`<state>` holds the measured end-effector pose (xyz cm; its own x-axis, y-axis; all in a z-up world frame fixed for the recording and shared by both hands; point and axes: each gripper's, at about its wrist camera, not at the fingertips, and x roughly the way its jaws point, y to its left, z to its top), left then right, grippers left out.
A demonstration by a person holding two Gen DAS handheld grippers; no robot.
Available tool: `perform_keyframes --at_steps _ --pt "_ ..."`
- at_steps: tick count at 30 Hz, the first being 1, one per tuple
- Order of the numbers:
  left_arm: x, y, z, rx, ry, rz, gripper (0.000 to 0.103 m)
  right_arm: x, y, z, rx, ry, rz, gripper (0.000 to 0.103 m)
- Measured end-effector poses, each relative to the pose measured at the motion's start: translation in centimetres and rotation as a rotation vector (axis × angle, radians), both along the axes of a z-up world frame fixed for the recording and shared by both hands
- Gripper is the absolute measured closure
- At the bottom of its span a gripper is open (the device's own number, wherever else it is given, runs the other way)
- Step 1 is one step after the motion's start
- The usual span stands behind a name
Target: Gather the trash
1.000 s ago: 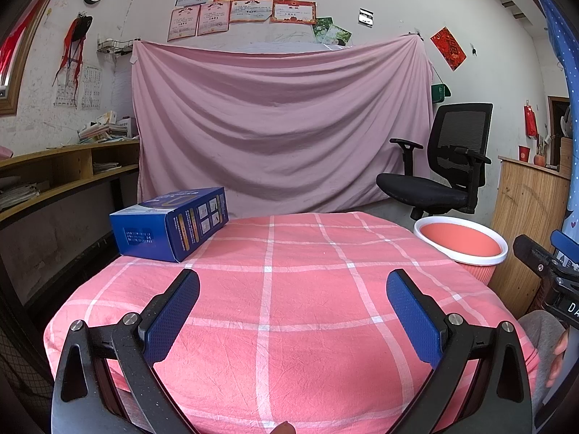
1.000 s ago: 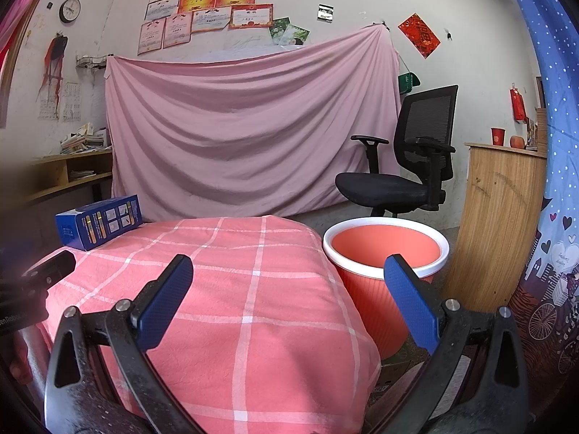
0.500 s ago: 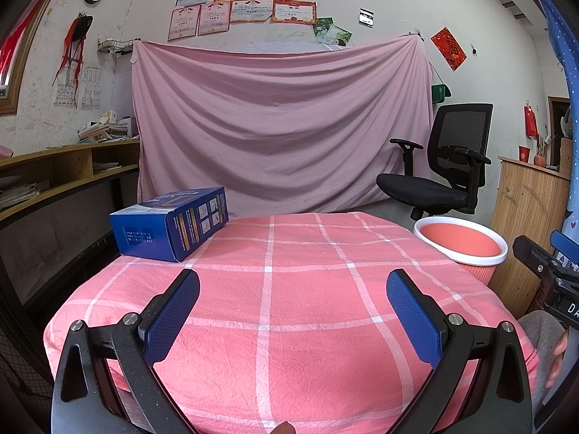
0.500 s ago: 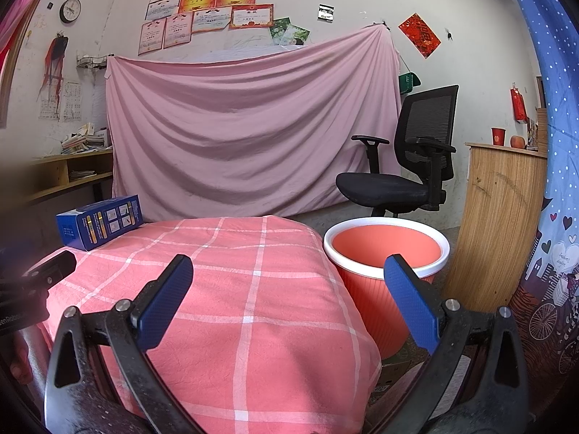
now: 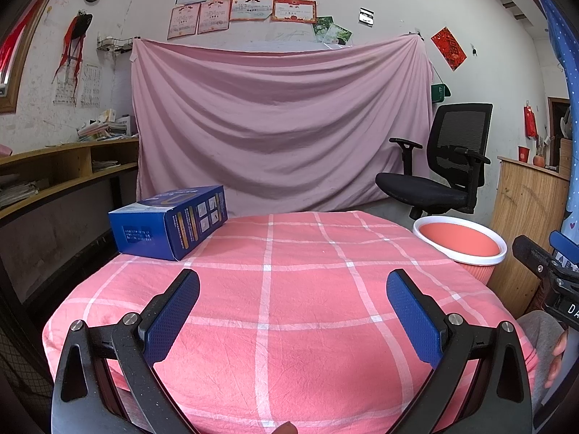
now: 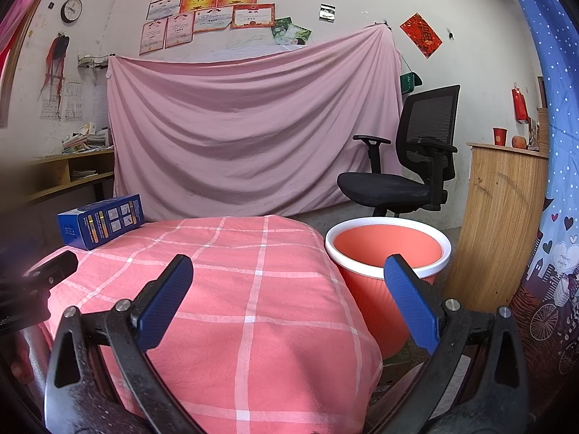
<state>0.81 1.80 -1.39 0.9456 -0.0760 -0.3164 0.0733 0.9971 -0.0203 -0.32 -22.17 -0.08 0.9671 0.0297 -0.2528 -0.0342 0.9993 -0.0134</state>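
Blue box flat, long axis diagonal

Only a blue box stands on the tablecloth; the bin's mouth gapes unobstructed.

light: bright, even, soft shadows | focus: sharp centre | edges: fisheye bending, dark vignette, left blur in right view

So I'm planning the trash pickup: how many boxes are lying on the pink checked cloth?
1. The blue box lies at the far left corner of the checked cloth, across the table from the orange bin. Nothing else shows on the cloth.
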Motion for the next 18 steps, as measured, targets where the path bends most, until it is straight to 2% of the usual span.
perform_keyframes --at_steps 18 --pt "-0.78 -0.56 0.24 -0.009 -0.024 -0.012 0.002 -0.2 -0.18 0.41 0.008 -0.008 0.017 0.0"
